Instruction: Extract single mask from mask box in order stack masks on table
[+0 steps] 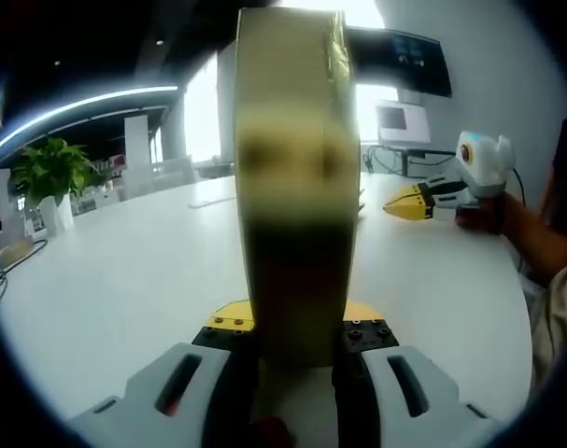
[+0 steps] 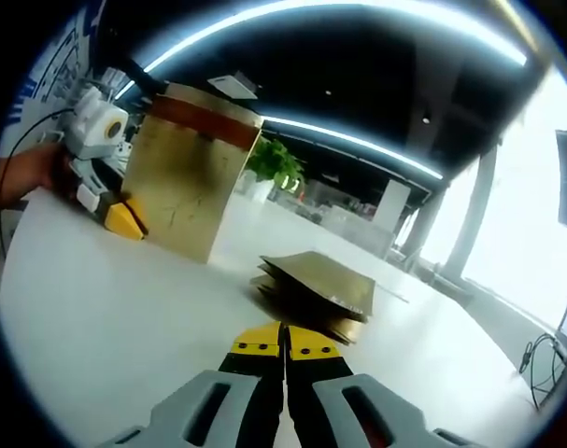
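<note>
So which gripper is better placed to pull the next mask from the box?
Right. The right gripper is shut and empty beside the mask stack, while the left gripper is clamped on the mask box.

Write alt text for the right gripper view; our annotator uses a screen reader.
The right gripper, jaws closed and empty, points at a stack of gold mask packets lying on a white table. Beyond it to the left, the left gripper holds a gold mask box upright.
</note>
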